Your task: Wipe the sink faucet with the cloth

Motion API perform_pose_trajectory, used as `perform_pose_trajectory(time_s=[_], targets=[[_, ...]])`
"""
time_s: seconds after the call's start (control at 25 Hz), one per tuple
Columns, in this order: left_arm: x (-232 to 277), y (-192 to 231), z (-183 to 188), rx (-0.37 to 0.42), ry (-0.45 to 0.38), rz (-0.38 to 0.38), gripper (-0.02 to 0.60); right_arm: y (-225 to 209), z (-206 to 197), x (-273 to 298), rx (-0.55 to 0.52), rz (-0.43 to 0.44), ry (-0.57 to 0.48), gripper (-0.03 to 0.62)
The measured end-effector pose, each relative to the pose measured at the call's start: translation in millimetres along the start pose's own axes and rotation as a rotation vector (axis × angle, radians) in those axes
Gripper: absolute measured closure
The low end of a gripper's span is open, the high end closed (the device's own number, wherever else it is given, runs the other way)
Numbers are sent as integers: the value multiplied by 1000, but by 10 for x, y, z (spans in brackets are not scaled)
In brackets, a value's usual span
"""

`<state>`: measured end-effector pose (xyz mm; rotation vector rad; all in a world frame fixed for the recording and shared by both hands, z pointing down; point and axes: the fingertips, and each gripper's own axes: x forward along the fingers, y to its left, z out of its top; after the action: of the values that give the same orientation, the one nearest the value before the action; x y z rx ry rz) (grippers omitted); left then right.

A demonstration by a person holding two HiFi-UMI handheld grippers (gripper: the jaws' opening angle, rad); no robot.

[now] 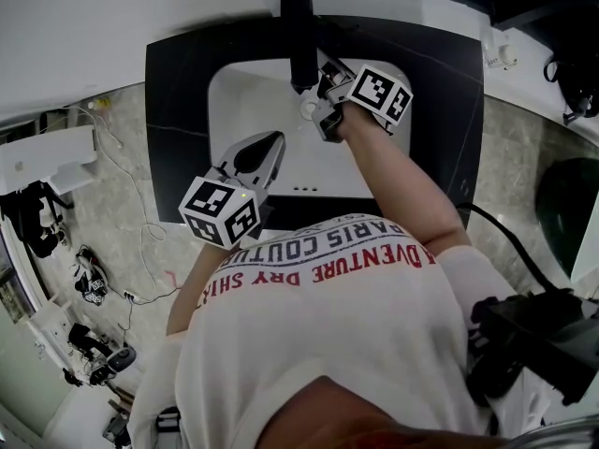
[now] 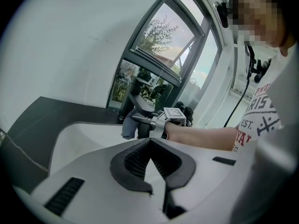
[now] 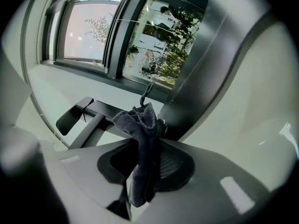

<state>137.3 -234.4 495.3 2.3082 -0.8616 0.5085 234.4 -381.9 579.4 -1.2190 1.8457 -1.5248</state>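
Two grippers hang over the white sink basin. At mid-frame in the head view, the left gripper has its jaws pressed together, empty. Farther up, the right gripper pinches a dark cloth just beside the black faucet.

Looking down from overhead, the person's shirt covers the dark counter's front edge at 6 o'clock. The right gripper is half lost under its marker cube. In the right gripper view the cloth masks the jaw gap, and the faucet at 1 o'clock is blurred and cut off at the top edge
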Motion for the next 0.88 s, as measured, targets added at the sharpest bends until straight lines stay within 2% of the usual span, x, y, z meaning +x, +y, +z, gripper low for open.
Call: perform_pose_trajectory(time_s=[0.12,0.36,0.52,0.88], targets=[[-25,-9,14,2,-3,-1,580,31,-5,-18,8,16,0,517],[-35,-32,-4,3,-2,0,580,252,65,-46,48,170,-37,517],[-41,-49,-35,15,4,0,580,329,97,-63,122,265,-51,517],[-78,-86,-81,24,3,2,580,456,160,-167,225,415,-84,517]])
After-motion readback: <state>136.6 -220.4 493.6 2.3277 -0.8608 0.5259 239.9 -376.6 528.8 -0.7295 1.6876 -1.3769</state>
